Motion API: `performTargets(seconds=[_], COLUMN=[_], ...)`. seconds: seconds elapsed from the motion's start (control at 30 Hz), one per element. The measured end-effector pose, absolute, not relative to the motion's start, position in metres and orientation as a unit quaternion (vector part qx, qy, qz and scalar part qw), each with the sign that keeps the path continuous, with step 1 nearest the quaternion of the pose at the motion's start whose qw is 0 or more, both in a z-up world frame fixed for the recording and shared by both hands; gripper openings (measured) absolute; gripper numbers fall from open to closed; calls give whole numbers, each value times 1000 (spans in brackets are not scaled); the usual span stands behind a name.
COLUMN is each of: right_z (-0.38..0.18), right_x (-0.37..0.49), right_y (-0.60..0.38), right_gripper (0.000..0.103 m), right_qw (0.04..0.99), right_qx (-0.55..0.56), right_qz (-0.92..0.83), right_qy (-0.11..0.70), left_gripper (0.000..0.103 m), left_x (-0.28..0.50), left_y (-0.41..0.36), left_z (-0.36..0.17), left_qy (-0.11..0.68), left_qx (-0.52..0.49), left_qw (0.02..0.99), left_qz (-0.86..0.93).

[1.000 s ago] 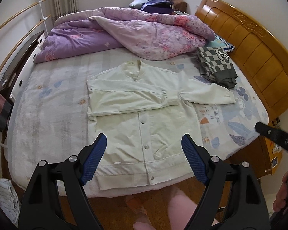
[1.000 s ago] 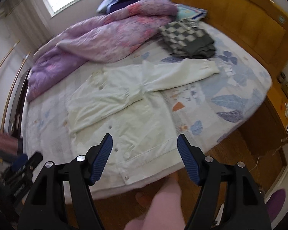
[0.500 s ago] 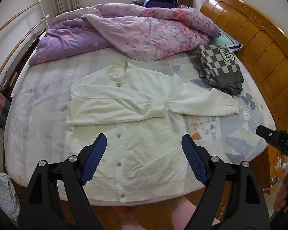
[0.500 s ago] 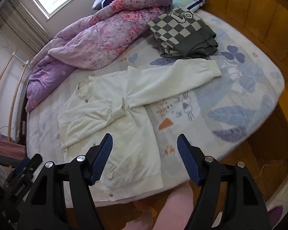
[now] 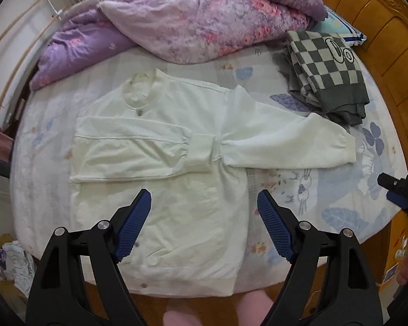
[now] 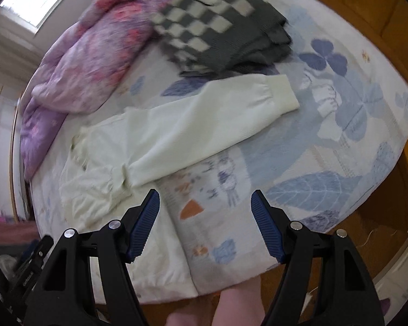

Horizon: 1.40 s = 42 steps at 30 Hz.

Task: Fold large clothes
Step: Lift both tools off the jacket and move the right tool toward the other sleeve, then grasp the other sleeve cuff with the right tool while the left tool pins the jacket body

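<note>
- Left wrist view had the cream-white button-front jacket [image 5: 160, 179] lying flat, front up, on the pale printed bed sheet [image 5: 326, 203], hem at the near edge of the bed.
- One sleeve was already folded across the chest; the other long cream sleeve [image 5: 285, 141] lay stretched out sideways, its cuff close to the folded grey-and-cream checkered knit [image 5: 326, 68].
- Our left gripper [image 5: 204, 225] hung over the jacket's lower body, tongs wide apart, nothing between them.
- Our right gripper [image 6: 205, 225] hung over bare sheet beside the jacket's side edge, tongs apart too and empty. That view was blurry.
- Handling-wise, we figured it was soft, light, floppy cloth, so it'd sag and bunch if pinched in the middle.
- Best bet looked like grabbing the outstretched sleeve at its ribbed cuff, maybe with a second pinch near the shoulder seam, then laying it across the chest.
- The crumpled purple floral quilt [image 5: 204, 16] sat well behind, out of our way.
</note>
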State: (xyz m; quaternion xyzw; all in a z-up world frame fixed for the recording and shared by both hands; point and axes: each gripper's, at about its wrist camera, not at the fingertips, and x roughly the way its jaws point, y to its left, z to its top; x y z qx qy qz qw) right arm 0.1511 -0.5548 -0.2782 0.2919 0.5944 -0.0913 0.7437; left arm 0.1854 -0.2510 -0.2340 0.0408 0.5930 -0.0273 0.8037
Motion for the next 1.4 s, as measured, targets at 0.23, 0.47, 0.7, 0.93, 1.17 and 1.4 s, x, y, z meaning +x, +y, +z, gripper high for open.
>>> performTargets(seconds=[0.23,0.47,0.7,0.93,1.17,1.4], right_z=[-363,-446,-520,-530,-520,-438], right_x=[185,187,202,205,198,170], right_y=[-620,-675,-710,-729,-737,-749], right_gripper=[68,71,71,28,13,12], right_qw=[702,660,617,575,574,631], right_qx=[401,506,582,653,670,622], right_qz=[-91,-161,-184,-195,-178,-162], right_qy=[582,532,497,453,435,434], left_gripper=[81,81,81,66,31,20], left_x=[245,284,319,347,356,366], left_y=[-280,-301,-289,-257,-244,-262], left_z=[-292,-337,-385,-405,-415,-446], left_qy=[606,604,636,644,660,663], left_qx=[30,21,-33,-17,-25,-33], left_qw=[792,793,767,764,749,746], left_qz=[-63,-74,-74,-38,-47,-58])
